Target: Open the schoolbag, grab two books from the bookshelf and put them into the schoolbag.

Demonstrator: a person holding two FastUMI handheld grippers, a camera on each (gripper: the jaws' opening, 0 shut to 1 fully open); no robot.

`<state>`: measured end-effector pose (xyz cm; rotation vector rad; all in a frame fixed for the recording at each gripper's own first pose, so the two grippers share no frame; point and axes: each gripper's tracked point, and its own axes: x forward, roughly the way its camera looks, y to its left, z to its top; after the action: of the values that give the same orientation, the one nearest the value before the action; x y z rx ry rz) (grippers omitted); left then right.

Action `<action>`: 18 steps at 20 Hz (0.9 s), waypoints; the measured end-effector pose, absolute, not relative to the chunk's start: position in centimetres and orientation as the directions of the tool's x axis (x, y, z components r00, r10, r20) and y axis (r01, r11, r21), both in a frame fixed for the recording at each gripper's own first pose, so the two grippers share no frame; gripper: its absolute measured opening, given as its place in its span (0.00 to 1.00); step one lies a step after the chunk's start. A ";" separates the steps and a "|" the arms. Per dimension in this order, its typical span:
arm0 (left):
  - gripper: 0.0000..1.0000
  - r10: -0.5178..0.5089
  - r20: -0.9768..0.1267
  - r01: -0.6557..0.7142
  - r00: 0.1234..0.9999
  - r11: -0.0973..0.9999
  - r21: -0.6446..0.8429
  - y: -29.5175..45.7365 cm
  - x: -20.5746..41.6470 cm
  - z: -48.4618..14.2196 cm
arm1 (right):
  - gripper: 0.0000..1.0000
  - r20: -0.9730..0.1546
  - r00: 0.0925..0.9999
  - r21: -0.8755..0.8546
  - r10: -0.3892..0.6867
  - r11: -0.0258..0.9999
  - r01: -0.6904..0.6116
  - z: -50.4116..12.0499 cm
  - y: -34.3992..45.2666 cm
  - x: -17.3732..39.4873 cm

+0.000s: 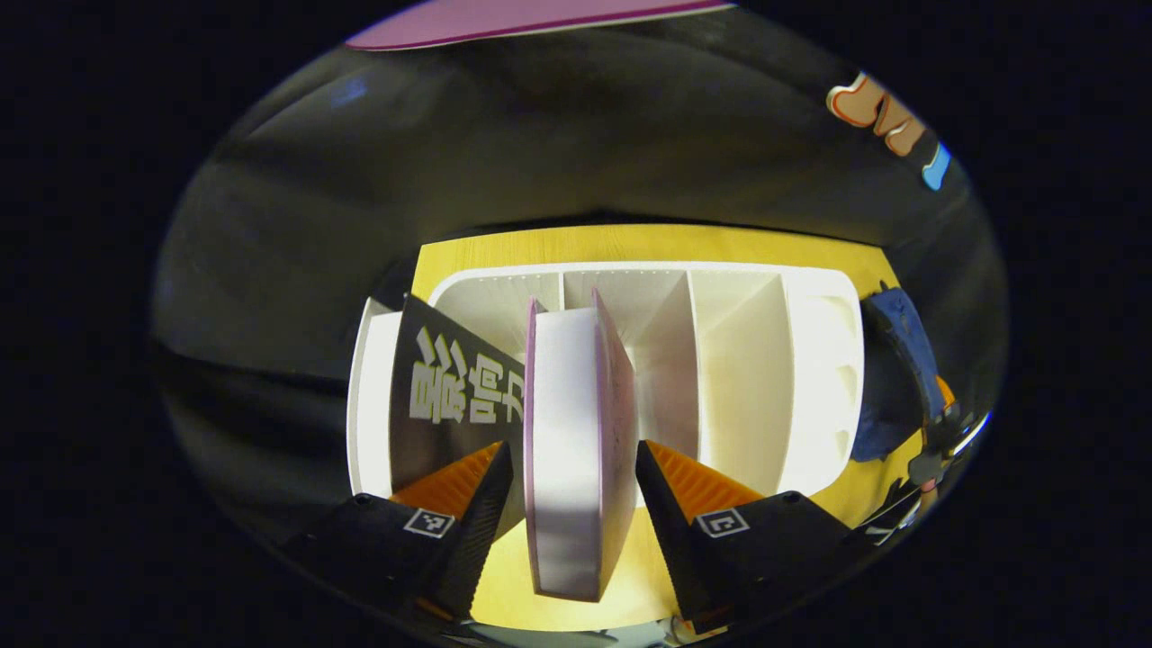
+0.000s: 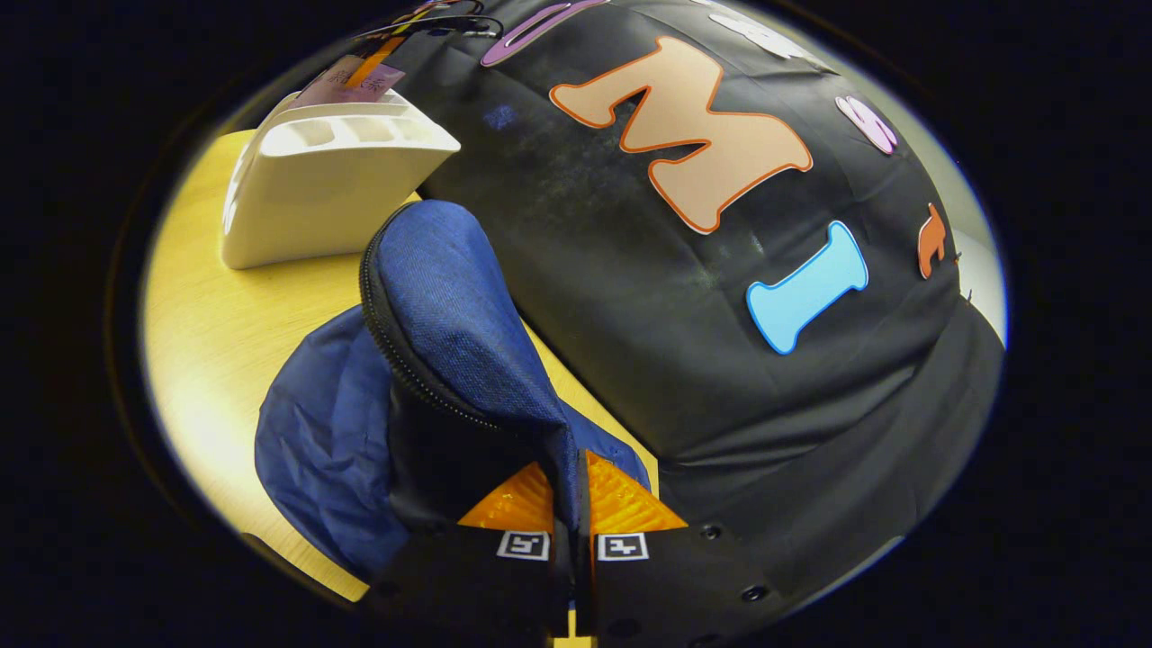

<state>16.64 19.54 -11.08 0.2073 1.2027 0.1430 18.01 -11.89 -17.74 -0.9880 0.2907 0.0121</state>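
A white bookshelf (image 1: 747, 378) stands on the yellow table (image 1: 630, 243). A black book (image 1: 441, 396) leans in its left slot. Beside it stands a pink-covered book (image 1: 576, 432) with its white page edges toward me. My left gripper (image 1: 573, 454) is open, one finger on each side of the pink book, with a small gap at the left finger. The blue schoolbag (image 2: 450, 306) lies on the table right of the bookshelf (image 2: 315, 198). My right gripper (image 2: 569, 468) is shut on the bag's upper fabric edge, holding it up beside the zipper (image 2: 387, 351).
The black cloth wall (image 2: 720, 360) hangs close behind the bag and the shelf. Bare table (image 2: 216, 342) lies in front of the shelf. The schoolbag (image 1: 891, 360) shows at the right edge of the left gripper view.
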 end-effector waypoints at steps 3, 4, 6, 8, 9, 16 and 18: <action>0.70 0.200 -0.934 0.017 0.296 0.976 0.215 18.7 16.9 -12.1 | 0.03 -0.247 0.961 -0.824 -0.121 0.548 -0.143 -17.8 -11.9 18.0; 0.60 0.190 -0.938 0.022 0.291 0.979 0.205 18.3 17.1 -12.6 | 0.03 -0.247 0.961 -0.824 -0.120 0.548 -0.143 -17.8 -11.9 17.9; 0.56 0.155 -0.947 0.036 0.281 0.984 0.172 17.1 17.1 -12.5 | 0.03 -0.248 0.961 -0.824 -0.122 0.549 -0.143 -17.8 -11.8 17.9; 0.44 0.147 -0.956 0.021 0.254 0.987 0.158 16.0 16.9 -12.7 | 0.03 -0.249 0.961 -0.825 -0.122 0.547 -0.145 -17.9 -11.8 18.0; 0.38 0.158 -0.957 0.007 0.244 0.986 0.164 16.0 16.7 -12.8 | 0.03 -0.250 0.961 -0.825 -0.121 0.545 -0.146 -17.9 -11.8 17.9; 0.33 0.216 -0.956 -0.075 0.197 0.976 0.205 15.4 15.8 -12.6 | 0.03 -0.246 0.962 -0.824 -0.121 0.548 -0.142 -17.9 -11.8 17.7; 0.33 0.218 -0.953 -0.080 0.208 0.975 0.206 15.2 15.5 -11.7 | 0.03 -0.246 0.962 -0.824 -0.121 0.549 -0.142 -17.9 -11.8 17.6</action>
<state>15.49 15.23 -11.69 0.1201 1.3458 0.2083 17.64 -11.80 -17.90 -0.9938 0.2895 0.0128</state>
